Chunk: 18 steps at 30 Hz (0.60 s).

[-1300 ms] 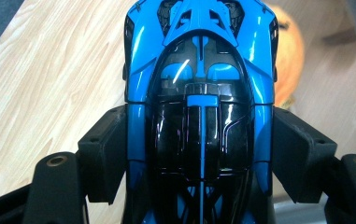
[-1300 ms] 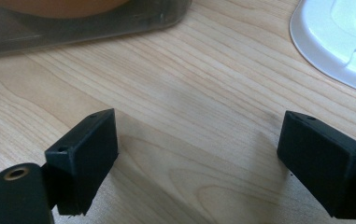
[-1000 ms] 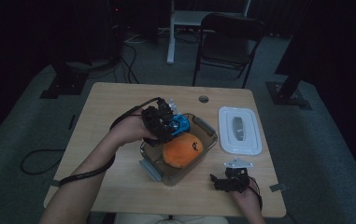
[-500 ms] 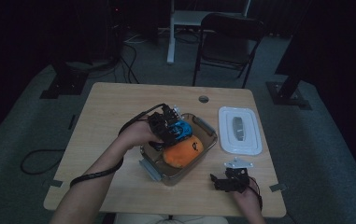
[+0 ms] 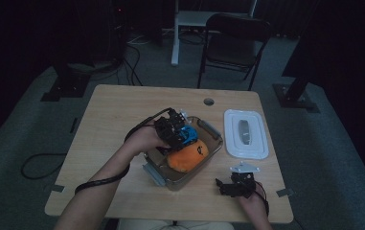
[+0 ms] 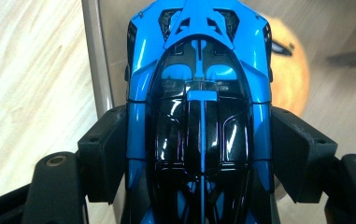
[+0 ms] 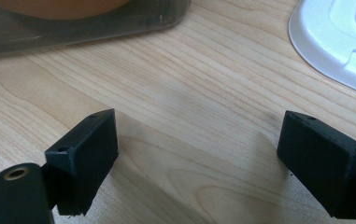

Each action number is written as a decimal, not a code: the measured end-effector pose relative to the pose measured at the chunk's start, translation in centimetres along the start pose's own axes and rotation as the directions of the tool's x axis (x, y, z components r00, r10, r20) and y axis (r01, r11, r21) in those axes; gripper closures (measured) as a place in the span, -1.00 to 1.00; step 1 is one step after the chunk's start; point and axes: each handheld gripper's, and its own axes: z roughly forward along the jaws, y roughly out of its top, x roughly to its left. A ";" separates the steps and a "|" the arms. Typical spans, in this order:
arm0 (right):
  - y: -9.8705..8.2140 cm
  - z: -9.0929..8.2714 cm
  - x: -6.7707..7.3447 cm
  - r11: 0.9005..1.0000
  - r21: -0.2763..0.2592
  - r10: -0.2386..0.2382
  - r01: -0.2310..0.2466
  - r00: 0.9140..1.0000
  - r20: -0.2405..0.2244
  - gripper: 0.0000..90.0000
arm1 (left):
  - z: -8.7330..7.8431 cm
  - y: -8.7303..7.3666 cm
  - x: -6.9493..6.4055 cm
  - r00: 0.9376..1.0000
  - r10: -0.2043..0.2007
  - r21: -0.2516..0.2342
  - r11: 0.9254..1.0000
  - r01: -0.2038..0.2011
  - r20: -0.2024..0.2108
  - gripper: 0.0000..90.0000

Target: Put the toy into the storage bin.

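Packing, roughly midway: left gripper (image 6: 199, 154) clamps blue toy car (image 6: 199, 93) above clear container (image 5: 213, 136), orange plush (image 5: 188, 156) already inside; right gripper (image 7: 199, 154) released; white lid (image 5: 245, 134) unfitted.

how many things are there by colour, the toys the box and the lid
blue: 1, the toy car clamped in the left gripper
orange: 1, the plush toy in the box
clear: 1, the storage box
white: 1, the lid lying on the table beside the box
total: 4
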 end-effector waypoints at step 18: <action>0.0 0.0 -0.1 1.000 -0.001 -0.002 0.002 1.000 0.001 -0.74 | -0.1 -0.2 0.2 1.000 0.007 -0.003 1.000 -0.007 0.022 -0.60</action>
